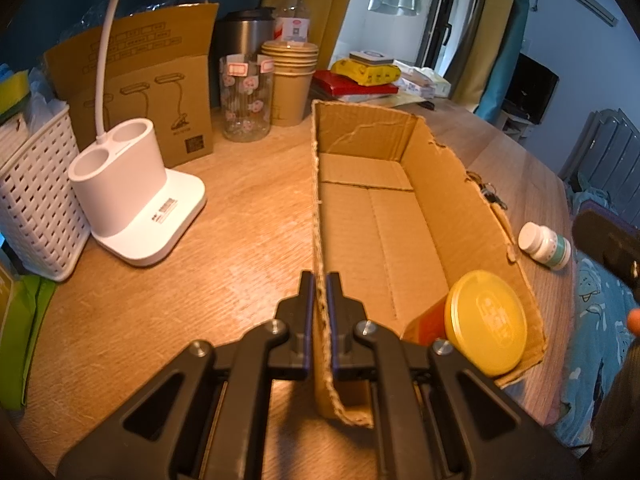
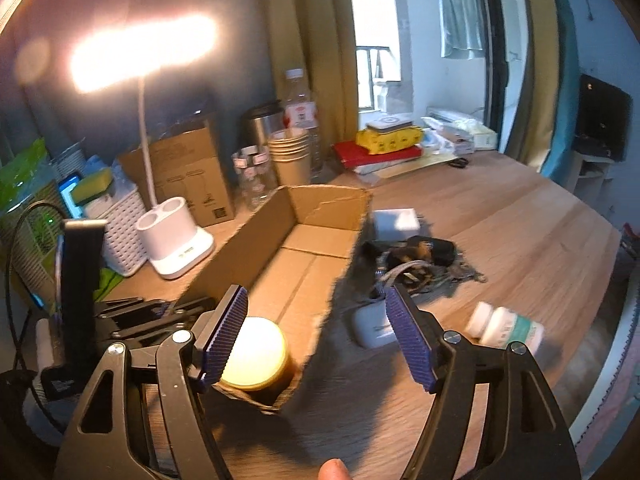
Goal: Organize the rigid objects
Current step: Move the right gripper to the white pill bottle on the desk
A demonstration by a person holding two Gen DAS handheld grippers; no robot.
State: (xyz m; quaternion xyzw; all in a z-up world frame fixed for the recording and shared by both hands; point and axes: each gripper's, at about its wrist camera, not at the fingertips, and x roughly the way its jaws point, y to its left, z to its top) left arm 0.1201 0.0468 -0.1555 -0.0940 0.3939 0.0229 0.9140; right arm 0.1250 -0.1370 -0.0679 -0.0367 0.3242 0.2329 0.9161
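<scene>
Left wrist view: the left gripper (image 1: 319, 300) has its fingers pinching the near left wall of an open cardboard box (image 1: 472, 216), holding it steady on the wooden surface (image 1: 248, 216). A yellow-lidded tin (image 1: 486, 322) sits in the box's near right corner. Outside the box, just past its right wall, a small white pill bottle (image 1: 545, 245) lies on its side. Writing is embossed on the tin lid and printed on the white lamp base (image 1: 140, 204), but neither can be read.

Right wrist view: the right gripper (image 2: 316, 336) has its fingers spread wide and empty, above the box's near right wall. The pill bottle (image 2: 506, 327) lies ahead and to the right of the fingers, its long axis running left to right, cap to the left. This hand is judged nearer to it. Its label is too blurred to read.
</scene>
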